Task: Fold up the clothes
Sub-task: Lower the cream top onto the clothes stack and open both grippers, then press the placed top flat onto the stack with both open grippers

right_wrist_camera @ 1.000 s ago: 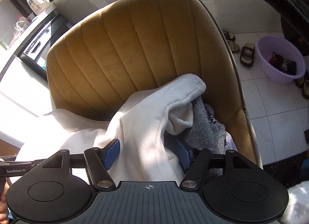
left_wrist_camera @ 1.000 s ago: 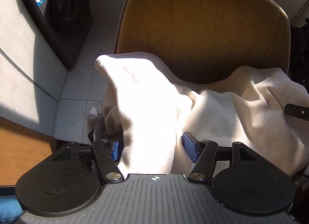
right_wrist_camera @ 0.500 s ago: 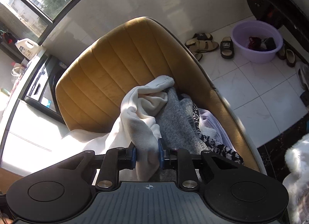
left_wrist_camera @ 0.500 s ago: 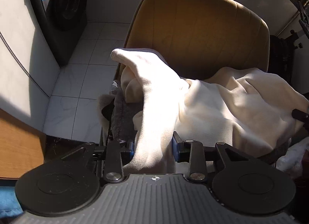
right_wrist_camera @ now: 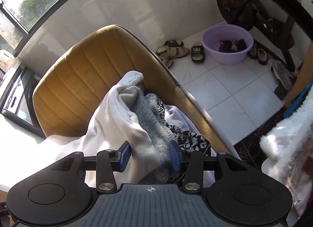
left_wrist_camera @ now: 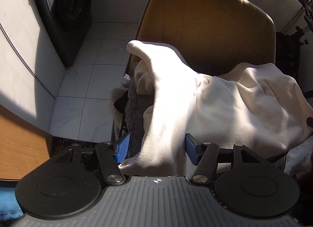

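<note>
A cream sweatshirt lies over a pile of clothes on a mustard chair. One sleeve runs between the blue pads of my left gripper, whose jaws stand apart, open around it. In the right wrist view the other cream sleeve runs between the pads of my right gripper, also open, beside a grey knit garment and a black-and-white patterned one.
A washing machine and white cabinet stand left of the chair. A wooden tabletop is at lower left. A purple basin, sandals and slippers sit on the tiled floor. A white fluffy garment hangs at right.
Both grippers were shut on the cream sleeves half a second ago and have opened. Both have pulled back and risen from the chair; the sleeves still lie between the pads.
</note>
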Demonstrator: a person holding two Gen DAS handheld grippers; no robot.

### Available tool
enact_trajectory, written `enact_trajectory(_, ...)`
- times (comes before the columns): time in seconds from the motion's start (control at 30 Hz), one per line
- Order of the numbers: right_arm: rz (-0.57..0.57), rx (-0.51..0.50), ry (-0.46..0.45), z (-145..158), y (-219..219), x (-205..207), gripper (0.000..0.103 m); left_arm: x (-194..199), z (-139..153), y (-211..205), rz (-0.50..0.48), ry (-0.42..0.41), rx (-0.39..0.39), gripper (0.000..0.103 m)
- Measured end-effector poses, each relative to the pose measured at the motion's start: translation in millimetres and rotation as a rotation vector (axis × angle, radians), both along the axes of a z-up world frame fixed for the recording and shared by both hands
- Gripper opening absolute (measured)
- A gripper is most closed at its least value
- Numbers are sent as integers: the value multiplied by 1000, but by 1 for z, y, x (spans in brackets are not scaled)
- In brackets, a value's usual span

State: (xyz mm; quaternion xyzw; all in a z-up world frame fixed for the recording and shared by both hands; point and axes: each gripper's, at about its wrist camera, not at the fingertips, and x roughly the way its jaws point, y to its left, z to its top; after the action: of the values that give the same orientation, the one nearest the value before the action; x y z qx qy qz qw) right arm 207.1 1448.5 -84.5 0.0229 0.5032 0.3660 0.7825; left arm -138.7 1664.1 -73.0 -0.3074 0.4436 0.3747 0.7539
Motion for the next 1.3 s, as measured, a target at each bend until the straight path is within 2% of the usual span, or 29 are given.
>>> enact_trajectory(0.1, 83, 74, -134, 37, 12, -10, 43, 10, 28, 2, -31, -66, 70, 61)
enact_trajectory(0.13, 132, 106, -140, 45, 22, -12, 49, 16, 36, 5, -52, -103, 84, 61)
enact_trajectory(0.17, 178, 125, -132, 46, 34, -13, 59, 25, 38, 8, -71, -130, 90, 62)
enact_trajectory(0.27, 295, 135, -144, 40, 76, -15, 62, 56, 33, 22, -100, -175, 91, 66)
enact_trajectory(0.33, 343, 84, -157, 25, 106, -14, 62, 74, 16, 32, -99, -148, 75, 66)
enact_trajectory(0.4, 364, 7, -138, 1, 133, -7, 61, 83, -3, 39, -87, -73, 95, 67)
enact_trajectory(0.5, 357, -130, -150, -36, 148, 10, 53, 82, -39, 49, -76, 36, 93, 68)
enact_trajectory(0.53, 353, -159, -163, -45, 147, 15, 44, 76, -48, 50, -76, 58, 89, 69)
enact_trajectory(0.57, 359, -172, -164, -52, 145, 20, 43, 71, -55, 51, -85, 57, 88, 69)
enact_trajectory(0.7, 355, -171, -126, -66, 140, 33, 43, 64, -63, 51, -120, 42, 87, 72)
enact_trajectory(0.87, 372, -187, -196, -66, 146, 19, 44, 69, -65, 54, -116, 69, 98, 76)
enact_trajectory(0.93, 379, -181, -227, -59, 144, 13, 47, 68, -57, 52, -107, 74, 107, 76)
enact_trajectory(1.03, 407, -150, -301, -26, 126, -7, 71, 64, -35, 35, -113, 81, 144, 76)
enact_trajectory(1.13, 480, -104, -385, -2, 105, -34, 75, 64, -15, 0, -225, 76, 198, 79)
enact_trajectory(1.17, 508, -109, -404, 0, 100, -45, 75, 65, -11, -12, -266, 78, 211, 84)
enact_trajectory(1.23, 557, -154, -443, -6, 91, -65, 77, 65, -15, -29, -303, 86, 205, 88)
enact_trajectory(1.3, 566, -235, -453, -20, 85, -76, 77, 62, -31, -31, -280, 118, 179, 91)
